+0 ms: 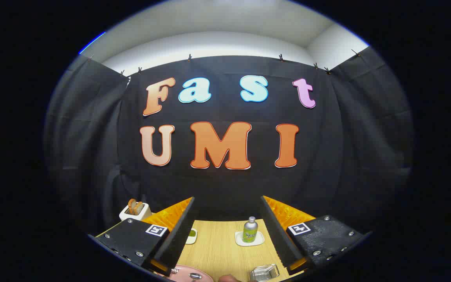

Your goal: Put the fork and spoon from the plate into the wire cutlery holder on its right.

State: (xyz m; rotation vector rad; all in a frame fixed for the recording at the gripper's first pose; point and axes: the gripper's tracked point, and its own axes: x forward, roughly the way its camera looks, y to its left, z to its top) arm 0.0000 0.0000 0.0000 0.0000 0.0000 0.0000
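Jaws spread wide and empty, gripper (227, 235) held high above the plate (188, 275) and wire cutlery holder (264, 272).

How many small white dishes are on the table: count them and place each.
2. One small white dish sits under the bottle, between the open tongs; the other peeks out beside the left finger. More may be hidden behind the fingers.

no readable text on objects. small bottle (250, 230) on white coaster (249, 239) carries green label, print too small to make out. square black-and-white marker (156, 230) on left finger mount, another marker (300, 228) on right mount: patterns, not letters.
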